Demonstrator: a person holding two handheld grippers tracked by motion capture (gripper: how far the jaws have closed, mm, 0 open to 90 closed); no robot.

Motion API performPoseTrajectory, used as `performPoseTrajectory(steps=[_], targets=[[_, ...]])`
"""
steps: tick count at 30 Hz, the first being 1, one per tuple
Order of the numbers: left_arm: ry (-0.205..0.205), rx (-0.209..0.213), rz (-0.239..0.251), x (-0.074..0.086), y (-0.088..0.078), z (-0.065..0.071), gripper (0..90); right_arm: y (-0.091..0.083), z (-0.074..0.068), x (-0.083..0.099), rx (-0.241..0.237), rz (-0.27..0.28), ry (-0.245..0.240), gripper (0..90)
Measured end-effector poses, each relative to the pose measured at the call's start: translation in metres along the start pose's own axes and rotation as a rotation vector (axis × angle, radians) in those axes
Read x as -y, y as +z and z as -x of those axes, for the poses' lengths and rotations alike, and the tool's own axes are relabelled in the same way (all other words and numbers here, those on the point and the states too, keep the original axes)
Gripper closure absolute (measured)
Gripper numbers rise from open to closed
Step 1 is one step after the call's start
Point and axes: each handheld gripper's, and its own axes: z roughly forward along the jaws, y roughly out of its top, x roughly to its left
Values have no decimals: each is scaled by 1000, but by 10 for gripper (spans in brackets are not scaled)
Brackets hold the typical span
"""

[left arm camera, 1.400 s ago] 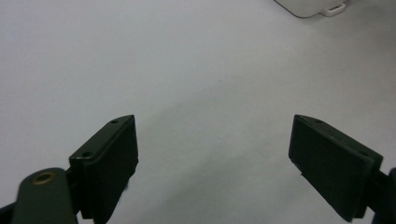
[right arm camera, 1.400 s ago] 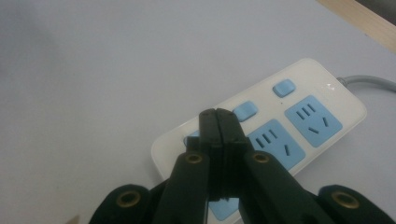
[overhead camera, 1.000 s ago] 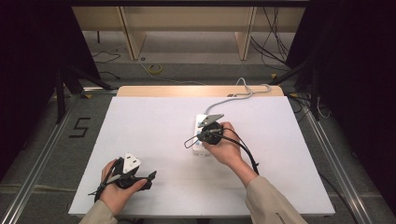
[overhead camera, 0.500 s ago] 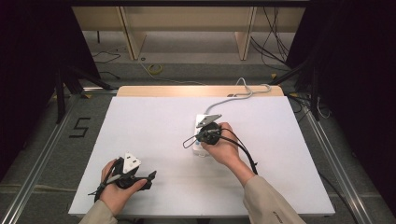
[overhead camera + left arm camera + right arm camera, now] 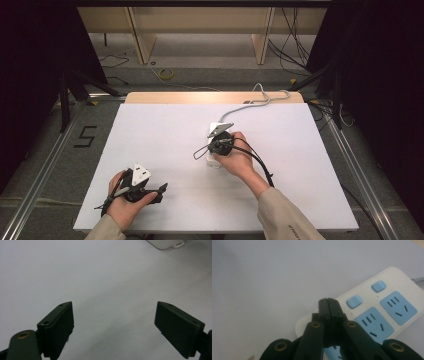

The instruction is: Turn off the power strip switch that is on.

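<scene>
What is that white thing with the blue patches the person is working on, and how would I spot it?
Start at the big white table and follow the grey cable in from its far edge. It ends at a white power strip lying flat near the middle, under the shut right gripper. Its light blue sockets and small blue switches mark it out from the plain surface around it.

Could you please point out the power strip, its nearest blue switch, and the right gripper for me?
power strip point(image 5: 392, 277): right gripper view, on its white casing near the far end.
blue switch point(image 5: 354, 301): right gripper view, on the button's top face.
right gripper point(image 5: 328, 305): right gripper view, at the tips of its shut jaws.
</scene>
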Motion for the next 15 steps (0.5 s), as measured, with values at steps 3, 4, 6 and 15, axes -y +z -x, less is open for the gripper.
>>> performPoseTrajectory(steps=[3, 4, 6, 15], targets=[[1, 0, 0, 0, 0, 0, 155, 1, 0, 0, 0, -4, -7, 900], [0, 1, 0, 0, 0, 0, 155, 1, 0, 0, 1, -14, -2, 900], [0, 1, 0, 0, 0, 0, 155, 2, 0, 0, 0, -16, -6, 900], [3, 0, 1, 0, 0, 0, 154, 4, 0, 1, 3, -26, -10, 900]])
